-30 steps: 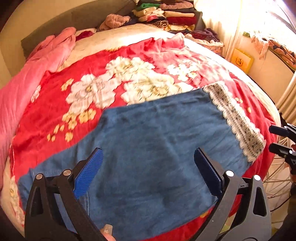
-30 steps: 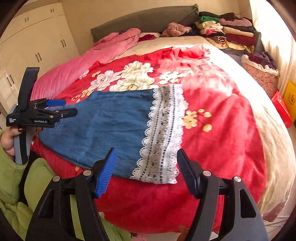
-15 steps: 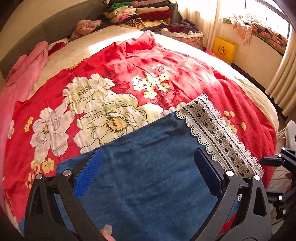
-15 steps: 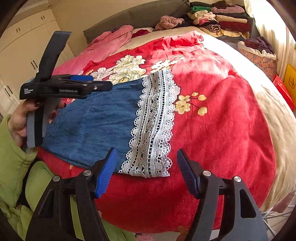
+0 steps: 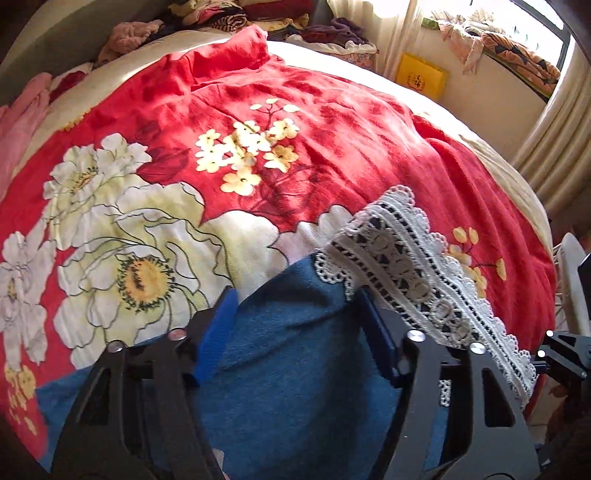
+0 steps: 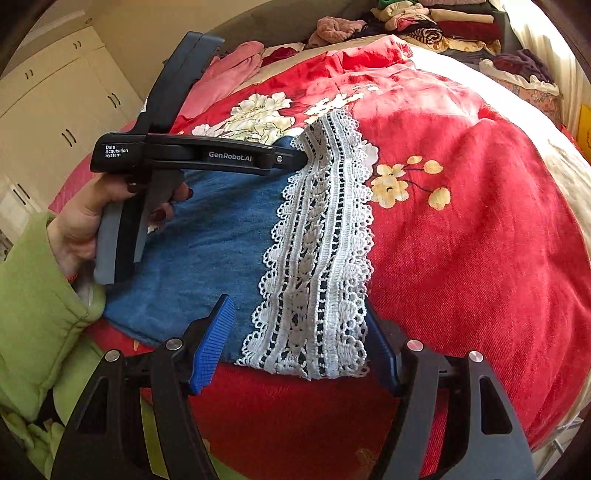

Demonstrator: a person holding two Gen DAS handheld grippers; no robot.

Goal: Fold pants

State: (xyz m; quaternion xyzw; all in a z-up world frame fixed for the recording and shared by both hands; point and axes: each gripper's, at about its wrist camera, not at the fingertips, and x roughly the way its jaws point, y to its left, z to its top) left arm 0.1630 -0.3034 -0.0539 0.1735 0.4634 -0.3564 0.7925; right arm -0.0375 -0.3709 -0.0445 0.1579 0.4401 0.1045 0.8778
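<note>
Pants [image 6: 207, 254]: blue denim with a white lace hem [image 6: 317, 251], flat on a red floral blanket [image 6: 480, 240], centre-left of the right view.

Left gripper [image 5: 295, 314]: jaws closing, denim bunched between them (far hem corner).

Right gripper [image 6: 299, 332]: jaws apart, straddling the near hem corner, lower centre.

Ahead of the right tongs [image 6: 295, 343], beyond the lace hem [image 6: 317, 240], the red bedspread [image 6: 461, 240] lies bare and passable. To their left, the left tongs [image 6: 299, 158] and hand [image 6: 85, 218] block passage. Clothing piles [image 6: 436, 22] obstruct the far bed edge.
</note>
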